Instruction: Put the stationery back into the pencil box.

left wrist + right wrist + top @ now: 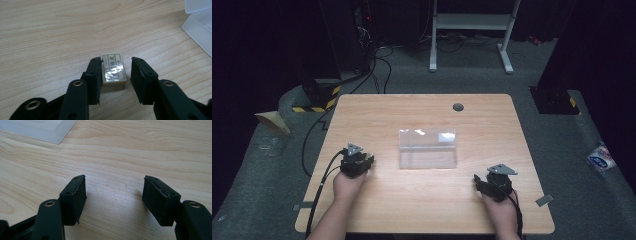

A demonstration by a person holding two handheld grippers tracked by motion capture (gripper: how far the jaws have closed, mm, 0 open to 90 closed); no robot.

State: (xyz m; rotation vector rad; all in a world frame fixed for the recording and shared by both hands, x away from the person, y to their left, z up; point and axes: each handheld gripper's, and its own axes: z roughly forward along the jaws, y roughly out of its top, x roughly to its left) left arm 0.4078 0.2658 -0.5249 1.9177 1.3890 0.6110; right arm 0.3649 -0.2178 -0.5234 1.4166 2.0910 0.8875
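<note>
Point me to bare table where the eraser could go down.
Free: the strip behind the box up to the grommet; the front middle between the left tongs and right tongs; both side margins of the table. Crowded: around the eraser, which lies between the left jaws.

Eraser label bears print too blurred to read.

the bench is seen from above and in front of its near edge, looking forward and down. both tool views are set low and close over its wood. the clear box is shared by all three views.
</note>
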